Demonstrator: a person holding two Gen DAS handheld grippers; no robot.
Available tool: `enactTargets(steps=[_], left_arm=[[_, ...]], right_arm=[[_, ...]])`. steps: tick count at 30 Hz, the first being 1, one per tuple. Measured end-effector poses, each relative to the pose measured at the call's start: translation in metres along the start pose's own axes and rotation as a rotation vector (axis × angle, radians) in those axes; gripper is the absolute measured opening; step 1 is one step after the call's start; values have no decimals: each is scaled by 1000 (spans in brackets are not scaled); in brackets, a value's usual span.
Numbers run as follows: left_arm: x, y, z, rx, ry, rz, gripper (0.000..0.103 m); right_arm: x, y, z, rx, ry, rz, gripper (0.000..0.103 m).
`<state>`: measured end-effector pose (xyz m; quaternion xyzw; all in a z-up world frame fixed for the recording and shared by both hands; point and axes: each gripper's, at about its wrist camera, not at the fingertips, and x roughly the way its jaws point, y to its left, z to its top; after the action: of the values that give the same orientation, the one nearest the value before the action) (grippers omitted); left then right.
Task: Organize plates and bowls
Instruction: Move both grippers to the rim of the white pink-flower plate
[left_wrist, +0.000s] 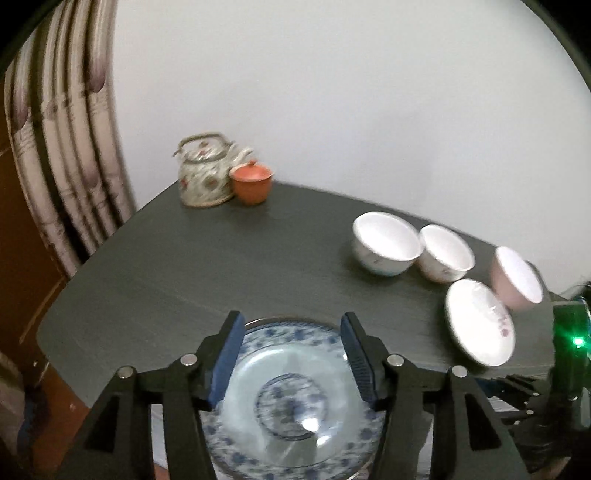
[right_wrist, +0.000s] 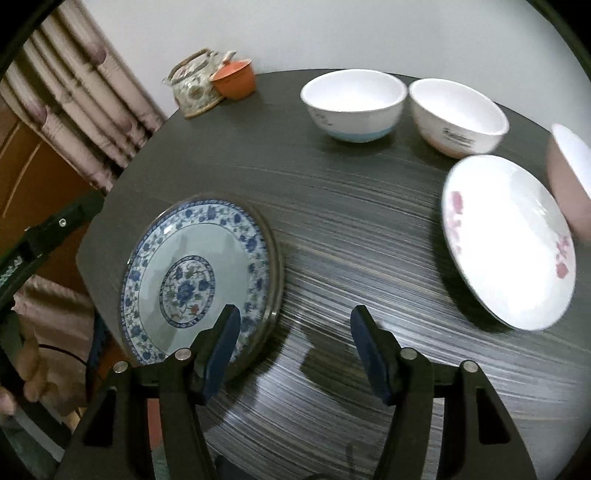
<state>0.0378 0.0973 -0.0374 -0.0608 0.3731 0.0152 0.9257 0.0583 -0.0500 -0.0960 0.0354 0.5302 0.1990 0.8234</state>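
A blue-and-white patterned plate (left_wrist: 291, 398) (right_wrist: 195, 280) lies at the near left edge of the dark table (right_wrist: 351, 229), on top of another plate. My left gripper (left_wrist: 291, 354) is open above it, fingers apart over its rim. My right gripper (right_wrist: 295, 343) is open and empty above bare table, just right of that plate. A white plate with pink flowers (right_wrist: 513, 240) (left_wrist: 480, 328) lies at the right. Two white bowls (right_wrist: 352, 103) (right_wrist: 458, 116) and a pink bowl (right_wrist: 570, 173) stand at the back right.
A patterned teapot (left_wrist: 205, 173) (right_wrist: 192, 88) and an orange lidded cup (left_wrist: 253, 182) (right_wrist: 234, 79) stand at the table's far left corner by the wall. A curtain (left_wrist: 66, 155) hangs at the left.
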Motion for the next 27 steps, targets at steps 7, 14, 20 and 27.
enactTargets(steps=[7, 14, 20, 27], left_arm=[[0, -37, 5, 55, -8, 32, 66], [15, -71, 5, 28, 9, -63, 66], [36, -111, 7, 115, 52, -103, 66], [73, -151, 11, 129, 143, -185, 66]], right_arm=[[-35, -39, -12, 57, -87, -33, 60], [-71, -93, -31, 136, -171, -89, 60], [-90, -139, -39, 213, -208, -143, 60], [-91, -181, -39, 276, -216, -158, 60]])
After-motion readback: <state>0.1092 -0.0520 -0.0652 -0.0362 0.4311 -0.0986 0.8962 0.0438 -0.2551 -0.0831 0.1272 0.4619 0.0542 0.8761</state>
